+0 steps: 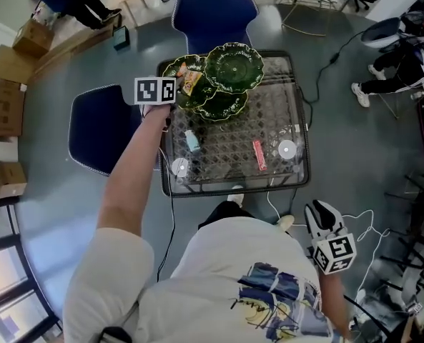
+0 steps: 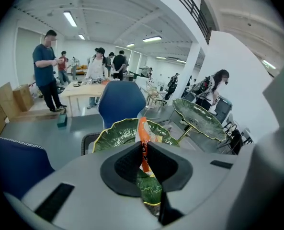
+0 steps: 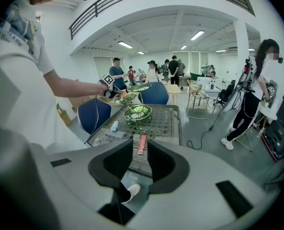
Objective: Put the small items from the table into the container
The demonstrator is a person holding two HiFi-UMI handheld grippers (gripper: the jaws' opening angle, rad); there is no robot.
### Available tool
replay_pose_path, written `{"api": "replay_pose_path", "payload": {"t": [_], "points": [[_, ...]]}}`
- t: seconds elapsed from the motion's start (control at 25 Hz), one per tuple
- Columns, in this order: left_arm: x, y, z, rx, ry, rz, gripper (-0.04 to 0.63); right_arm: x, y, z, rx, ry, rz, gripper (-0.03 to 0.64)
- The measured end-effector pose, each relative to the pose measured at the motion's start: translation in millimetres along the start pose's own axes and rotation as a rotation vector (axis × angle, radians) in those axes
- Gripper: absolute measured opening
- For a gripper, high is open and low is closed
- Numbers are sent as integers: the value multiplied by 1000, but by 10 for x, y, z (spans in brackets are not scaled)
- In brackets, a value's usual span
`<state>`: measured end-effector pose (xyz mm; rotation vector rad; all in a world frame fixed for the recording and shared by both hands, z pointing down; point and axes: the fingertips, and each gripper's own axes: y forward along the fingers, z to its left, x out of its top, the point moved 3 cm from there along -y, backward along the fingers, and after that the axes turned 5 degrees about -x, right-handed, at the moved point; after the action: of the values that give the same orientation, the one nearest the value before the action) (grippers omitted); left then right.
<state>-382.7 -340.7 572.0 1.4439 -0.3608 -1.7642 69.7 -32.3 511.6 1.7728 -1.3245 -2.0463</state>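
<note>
Reaching out from the left, the person's bare left arm (image 1: 129, 184) stretches almost straight across the near left corner of the glass table (image 1: 219, 189). The left gripper (image 2: 145, 150) at its end tips downward, its jaws pinched on an orange snack packet (image 2: 142, 131). The packet stands on end in the grip, its long axis running up out of the jaws and away from the gripper. Its print is too small to read. The one clear marking here is the black-and-white square pattern on the marker cube (image 1: 155, 90). Just beyond and below the jaws sits the green tiered dish (image 2: 114, 134) of leaf-shaped plates, and the packet hangs over its left plate. On the table between the two grippers, a pale blue item (image 1: 192, 141) lies nearer the left gripper. A red bar (image 1: 259, 155) lies nearer the right one, its long axis pointing roughly away from the person. No lettering can be made out on either. The right gripper (image 3: 140, 150) is held low, close to the person's side, off the table's near right corner and angled down. Its jaws stand apart with nothing between them, and the red bar shows on the table beyond their gap.
</note>
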Motion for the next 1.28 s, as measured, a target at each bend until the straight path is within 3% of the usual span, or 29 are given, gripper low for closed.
{"api": "replay_pose_path", "payload": {"t": [0.36, 0.52, 0.6, 0.96, 1.28], "points": [[-39, 119, 79, 56, 69, 58, 46, -110, -97, -27, -26, 23, 4, 94], [12, 151, 111, 94, 108, 74, 126, -28, -75, -46, -16, 23, 9, 94], [27, 129, 117, 110, 120, 63, 152, -23, -55, -40, -9, 17, 6, 94], [62, -322, -103, 158, 194, -53, 155, -88, -99, 13, 18, -12, -2, 94], [-171, -854, -618, 94, 176, -137, 155, -58, -150, 14, 59, -34, -24, 94]]}}
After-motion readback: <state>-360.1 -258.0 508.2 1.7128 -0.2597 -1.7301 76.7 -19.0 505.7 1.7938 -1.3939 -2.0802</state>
